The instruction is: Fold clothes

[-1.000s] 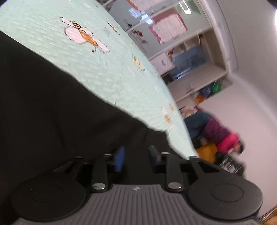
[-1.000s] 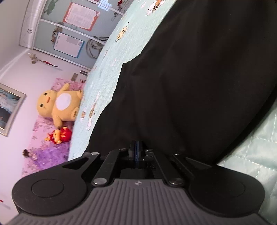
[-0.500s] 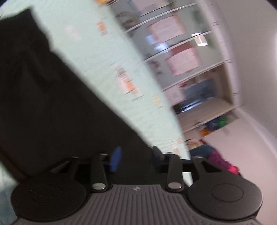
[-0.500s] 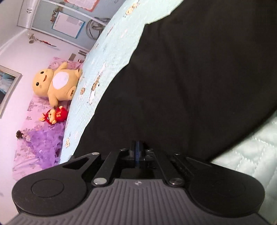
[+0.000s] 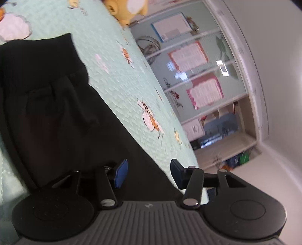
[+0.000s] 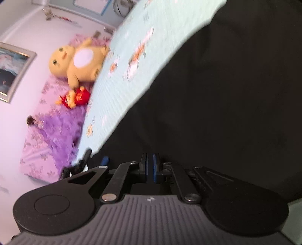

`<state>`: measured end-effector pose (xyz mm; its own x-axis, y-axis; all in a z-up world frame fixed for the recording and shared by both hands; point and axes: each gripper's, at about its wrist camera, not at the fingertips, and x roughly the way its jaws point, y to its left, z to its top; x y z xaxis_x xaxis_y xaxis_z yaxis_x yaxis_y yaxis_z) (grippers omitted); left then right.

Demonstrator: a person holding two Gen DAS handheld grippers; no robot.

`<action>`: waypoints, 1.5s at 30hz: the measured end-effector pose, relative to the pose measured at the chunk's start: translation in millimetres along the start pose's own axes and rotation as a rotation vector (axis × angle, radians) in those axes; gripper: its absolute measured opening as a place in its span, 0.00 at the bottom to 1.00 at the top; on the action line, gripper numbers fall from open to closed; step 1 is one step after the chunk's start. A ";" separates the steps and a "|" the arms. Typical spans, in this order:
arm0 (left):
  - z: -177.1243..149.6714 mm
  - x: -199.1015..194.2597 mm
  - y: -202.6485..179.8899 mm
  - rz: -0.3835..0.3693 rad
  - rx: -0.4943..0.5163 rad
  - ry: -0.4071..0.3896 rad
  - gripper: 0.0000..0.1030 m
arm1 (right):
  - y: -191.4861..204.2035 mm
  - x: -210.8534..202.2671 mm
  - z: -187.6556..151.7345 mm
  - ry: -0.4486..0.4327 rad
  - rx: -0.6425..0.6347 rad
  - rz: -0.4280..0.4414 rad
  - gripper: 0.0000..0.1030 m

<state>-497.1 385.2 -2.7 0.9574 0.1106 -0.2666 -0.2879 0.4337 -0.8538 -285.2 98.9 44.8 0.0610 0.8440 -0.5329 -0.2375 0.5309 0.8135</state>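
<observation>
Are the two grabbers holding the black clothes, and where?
The right gripper looks shut at an edge of the black garment; the pinch itself is hard to see. The left gripper is opening over the garment, pads apart, gripping nothing.

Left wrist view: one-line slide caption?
Left gripper, jaws opening, over black fabric garment on mint quilted bedspread.

The left gripper (image 5: 149, 174) hangs low over a black garment (image 5: 56, 116), its blue-padded jaws opening with the garment's edge between them, the pads clear of the cloth. The garment lies spread on a pale green quilted bed cover (image 5: 120, 79) printed with cartoon animals, its gathered band lying toward the upper left. A yellow plush toy (image 5: 122, 9) sits at the cover's far end. Beyond are shelves (image 5: 226, 135) and glass panels with posters (image 5: 203, 92).
</observation>
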 end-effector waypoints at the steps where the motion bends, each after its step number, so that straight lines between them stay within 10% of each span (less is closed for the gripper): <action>1: 1.6 0.5 -0.9 0.003 0.025 0.014 0.52 | 0.7 3.4 -2.7 0.013 0.018 -0.004 0.05; 13: -0.8 7.3 3.0 -0.070 0.122 0.048 0.64 | 46.4 -18.1 -30.1 -0.068 0.056 0.033 0.25; 28: -43.0 4.3 -65.3 0.134 0.404 0.110 0.82 | 41.9 -116.2 -50.8 -0.195 0.060 0.135 0.42; 45: -50.5 2.9 -75.2 0.195 0.416 0.118 0.97 | 23.8 -128.1 -52.7 -0.194 0.060 0.157 0.52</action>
<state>-473.7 307.8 38.1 0.8704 0.1338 -0.4739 -0.4063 0.7388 -0.5376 -349.7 -0.6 120.2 0.2144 0.9124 -0.3487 -0.2014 0.3906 0.8982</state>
